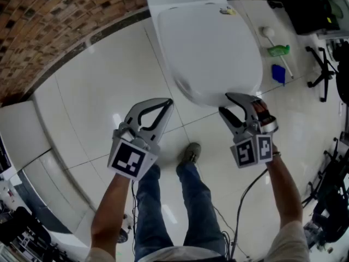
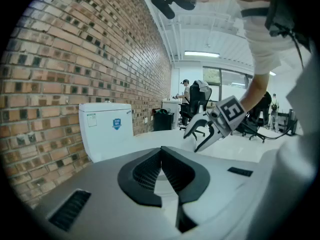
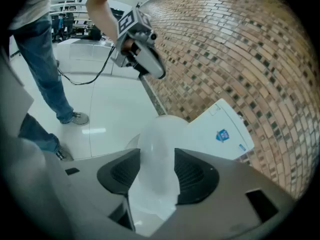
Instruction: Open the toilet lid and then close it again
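visibly, right gripper point(image 3: 156, 153) jaws pinch the toilet lid point(image 3: 162, 129) (unclear from head view).

No wording can be read anywhere. A blue shield-shaped sticker point(image 2: 116, 123) with white marks, too small to be read, is seen on the front of the white toilet tank point(image 2: 102, 139). Near it, at the tank's upper corner, a pale rectangular label point(image 2: 90, 119) carries fine print that cannot be made out. A small yellowish tag point(image 1: 228, 11), also illegible, is seen at the back of the toilet lid point(image 1: 210, 48). Black-and-white square marker patterns, not letters, are shown on the cube point(image 1: 131, 161) of the left gripper point(image 1: 166, 103) and on that of the right gripper point(image 1: 224, 103).
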`<control>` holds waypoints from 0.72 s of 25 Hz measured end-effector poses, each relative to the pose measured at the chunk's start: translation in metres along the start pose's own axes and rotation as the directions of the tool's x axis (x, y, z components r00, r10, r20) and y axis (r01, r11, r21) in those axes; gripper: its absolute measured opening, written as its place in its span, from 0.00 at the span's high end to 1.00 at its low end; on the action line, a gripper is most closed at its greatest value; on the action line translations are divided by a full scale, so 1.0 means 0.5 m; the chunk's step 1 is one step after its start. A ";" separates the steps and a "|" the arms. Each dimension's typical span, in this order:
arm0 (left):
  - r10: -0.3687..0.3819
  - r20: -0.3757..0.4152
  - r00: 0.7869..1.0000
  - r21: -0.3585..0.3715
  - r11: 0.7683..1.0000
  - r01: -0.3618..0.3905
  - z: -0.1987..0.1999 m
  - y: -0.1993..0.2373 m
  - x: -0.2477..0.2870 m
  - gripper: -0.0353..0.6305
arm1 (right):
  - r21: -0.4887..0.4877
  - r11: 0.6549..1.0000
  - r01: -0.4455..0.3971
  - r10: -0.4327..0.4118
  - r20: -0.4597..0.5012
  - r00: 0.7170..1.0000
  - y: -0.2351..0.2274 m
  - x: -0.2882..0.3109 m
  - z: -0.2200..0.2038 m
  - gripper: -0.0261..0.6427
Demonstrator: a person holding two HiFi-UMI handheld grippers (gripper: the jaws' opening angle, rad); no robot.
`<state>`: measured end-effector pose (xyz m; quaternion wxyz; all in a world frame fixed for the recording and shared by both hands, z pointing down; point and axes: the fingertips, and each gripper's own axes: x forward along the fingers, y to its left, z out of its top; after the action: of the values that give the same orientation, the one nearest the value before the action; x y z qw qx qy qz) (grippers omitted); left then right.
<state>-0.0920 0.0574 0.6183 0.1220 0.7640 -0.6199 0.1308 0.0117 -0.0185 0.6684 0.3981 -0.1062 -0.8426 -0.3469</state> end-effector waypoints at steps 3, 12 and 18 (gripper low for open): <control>0.028 0.003 1.000 0.016 0.999 -0.028 0.026 0.001 -0.020 0.96 | 0.040 0.997 0.062 -0.064 0.047 0.997 -0.068 -0.058 0.056 0.64; 0.095 0.036 0.995 0.005 0.995 -0.095 0.116 0.029 -0.093 0.96 | 0.054 0.916 0.398 -0.398 0.265 0.878 -0.453 -0.113 0.244 0.92; 0.204 0.037 0.978 -0.001 0.979 -0.205 0.130 0.105 -0.174 0.96 | 0.038 0.866 0.499 -0.493 0.231 0.839 -0.722 0.001 0.320 0.94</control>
<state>-0.1575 0.1038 0.5282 0.0952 0.6987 -0.6971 0.1295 -0.2482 -0.1776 0.4174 0.1917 0.0707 -0.8778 -0.4332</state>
